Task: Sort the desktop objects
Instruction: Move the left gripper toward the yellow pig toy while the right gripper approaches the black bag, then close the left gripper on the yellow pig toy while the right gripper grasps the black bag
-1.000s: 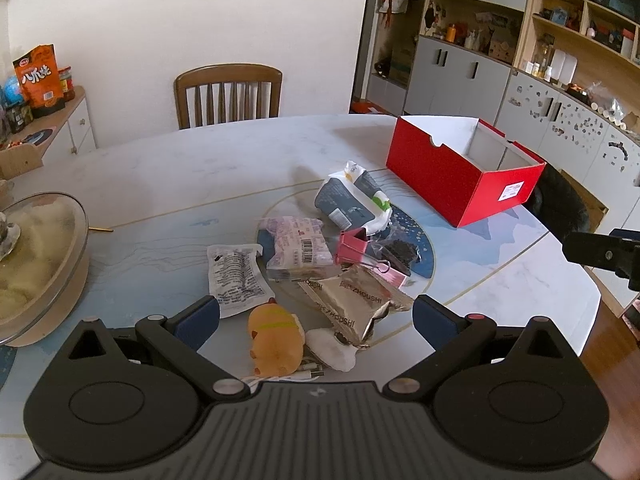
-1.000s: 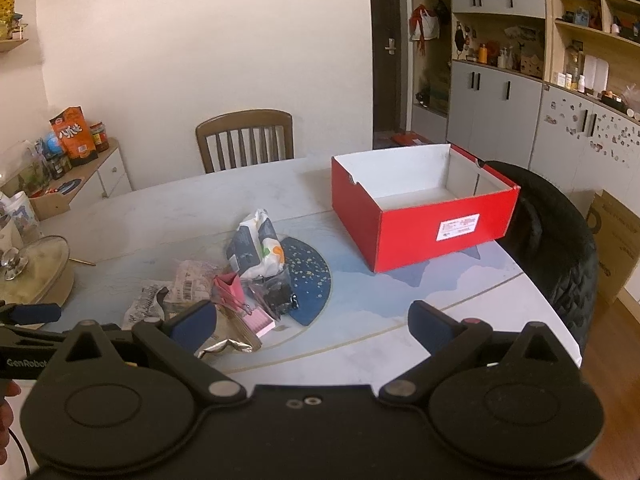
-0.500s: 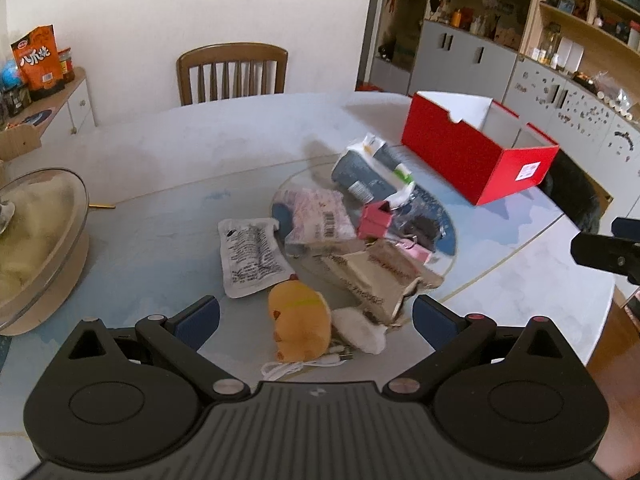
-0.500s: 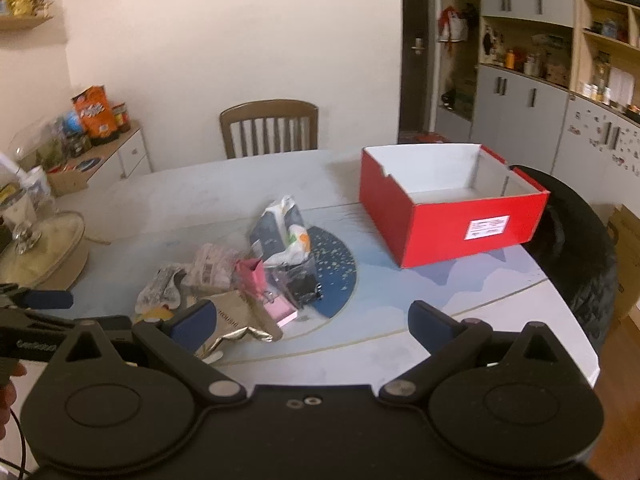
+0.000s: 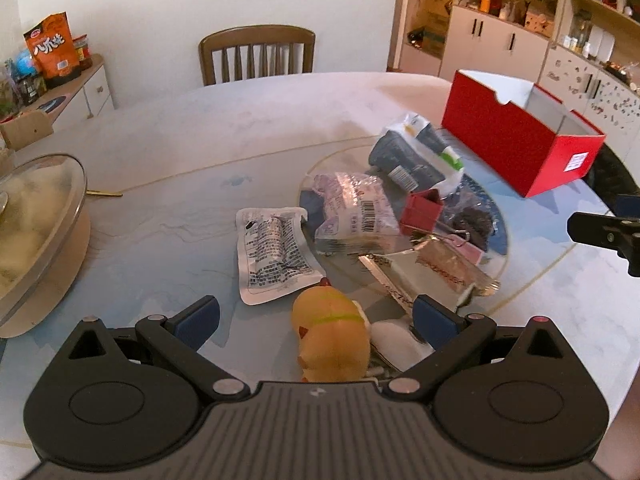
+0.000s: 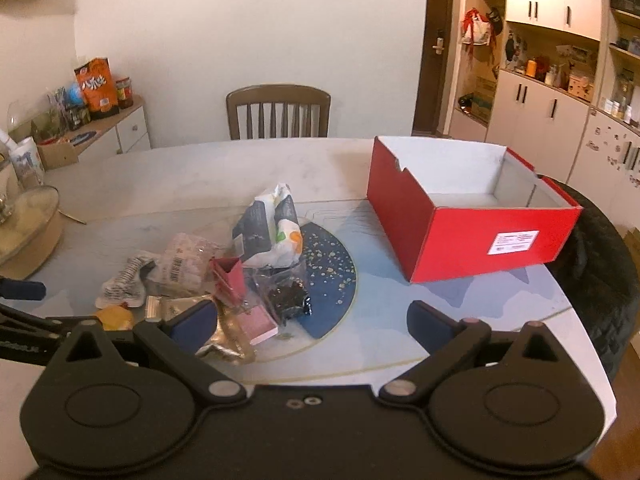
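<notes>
A pile of small objects lies on the round table. In the left wrist view, a yellow plush toy (image 5: pixel 332 336) sits between the wide-open fingers of my left gripper (image 5: pixel 316 320), beside a white charger (image 5: pixel 394 340). Beyond lie a white printed sachet (image 5: pixel 272 254), a clear barcode packet (image 5: pixel 352 208), a red binder clip (image 5: pixel 422 214), a silver foil pouch (image 5: pixel 432 272) and a dark blue bag (image 5: pixel 408 156). An open red box (image 6: pixel 472 212) stands at the right. My right gripper (image 6: pixel 304 320) is open and empty, above the pile's near edge.
A glass-lidded dish (image 5: pixel 32 224) stands at the table's left edge. A wooden chair (image 5: pixel 256 56) is behind the table. A black chair (image 6: pixel 600 280) is next to the red box. A side cabinet with snacks (image 5: pixel 52 60) is at the left, cupboards at the right.
My left gripper has moved forward and down, so the yellow toy now lies between its fingers. My right gripper has shifted nearer the pile. Both stayed open.
</notes>
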{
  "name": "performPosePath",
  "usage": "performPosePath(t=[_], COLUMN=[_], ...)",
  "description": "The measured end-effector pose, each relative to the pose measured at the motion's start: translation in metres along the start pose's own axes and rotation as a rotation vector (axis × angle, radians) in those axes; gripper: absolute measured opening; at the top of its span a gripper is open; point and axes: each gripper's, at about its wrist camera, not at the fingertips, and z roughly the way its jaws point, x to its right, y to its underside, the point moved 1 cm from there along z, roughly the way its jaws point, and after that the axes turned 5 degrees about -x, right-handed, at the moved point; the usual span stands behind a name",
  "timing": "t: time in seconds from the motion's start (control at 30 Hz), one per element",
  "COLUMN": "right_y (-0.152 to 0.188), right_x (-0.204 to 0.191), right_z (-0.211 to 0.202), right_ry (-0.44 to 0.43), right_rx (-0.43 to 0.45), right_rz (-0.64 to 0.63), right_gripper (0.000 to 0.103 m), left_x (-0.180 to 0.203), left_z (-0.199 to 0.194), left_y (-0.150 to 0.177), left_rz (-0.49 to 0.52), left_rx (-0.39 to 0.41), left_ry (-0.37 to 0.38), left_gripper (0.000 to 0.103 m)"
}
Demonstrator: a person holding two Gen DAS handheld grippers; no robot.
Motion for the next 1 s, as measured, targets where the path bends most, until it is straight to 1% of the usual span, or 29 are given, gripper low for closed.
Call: performPosePath(t=[0.17,0.3,0.43,0.53,0.67,0.8,0.87,0.9,0.97,1.0], right_y=[-0.004,-0.009,-0.013,-0.015,-0.017,-0.02,-0.021,-0.022,-0.023,-0.023], right_x=[0.006,0.011,0.011,0.011,0.011,0.011,0.01,0.01,0.011,0.011], right_z=[0.03,0.054,0.077,0.091,0.104,0.111,0.113,0.115,0.117,0.118], right_ry=[-0.026,-0.059,-0.088,-0.105,-0.123,-0.134,-0.136,-0.137,-0.151,-0.155], right_rx=[-0.035,-0.074,-0.096,-0.126,-0.147,-0.154,-0.156,-0.157,-0.16,-0.162], right_rz=[-0.029,-0.025,-0.045,-0.048,-0.049,-0.054,-0.06,-0.055,-0.044,-0.043], right_gripper=[0.1,0.097,0.096,0.092,0.088,0.083,0.082,0.08,0.078,0.076], left_x=[0.0,-0.004,-0.003,-0.004,-0.005,-0.008,-0.009,-0.009,-0.01,-0.01], left_z=[0.014,0.024,0.033,0.039,0.045,0.047,0.048,0.048,0.048,0.048], left_y=[-0.003,-0.006,-0.007,-0.005,-0.003,-0.003,-0.003,-0.003,-0.004,-0.004], left_rz=[-0.021,-0.059,-0.054,-0.065,-0.073,-0.09,-0.097,-0.099,-0.103,-0.106], left_rx=[-0.027,-0.059,-0.09,-0.117,-0.142,-0.15,-0.154,-0.155,-0.157,-0.158], left_ry=[-0.008,0.021,0.026,0.034,0.044,0.063,0.078,0.085,0.101,0.108], left_gripper=[0.103,0.102,0.101,0.1,0.093,0.09,0.083,0.082,0.074,0.073])
